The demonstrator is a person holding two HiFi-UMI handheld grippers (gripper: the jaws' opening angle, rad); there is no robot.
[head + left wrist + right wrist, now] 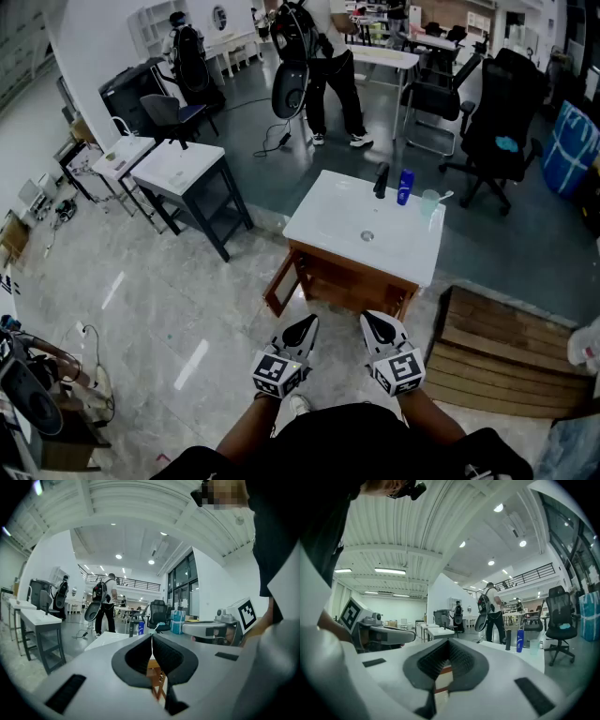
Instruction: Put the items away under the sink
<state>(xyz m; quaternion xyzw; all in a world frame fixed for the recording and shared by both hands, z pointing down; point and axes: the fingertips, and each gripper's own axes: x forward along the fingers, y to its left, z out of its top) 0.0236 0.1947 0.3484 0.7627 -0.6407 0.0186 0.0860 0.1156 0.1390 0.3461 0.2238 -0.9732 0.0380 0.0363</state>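
Note:
A white sink top (333,223) sits on a wooden cabinet (337,279) whose left door (282,282) hangs open. On the sink's far edge stand a black tap (381,181), a blue bottle (405,187) and a clear cup (430,202) with a toothbrush in it. The bottle (520,641) and the cup (534,646) also show in the right gripper view. My left gripper (307,329) and right gripper (374,325) hang side by side in front of the cabinet, both shut and empty, short of the sink.
A dark-framed white table (187,178) stands to the left. A wooden pallet (497,352) lies on the floor at the right. Behind the sink a person (323,56) with a backpack stands among black office chairs (492,117) and desks.

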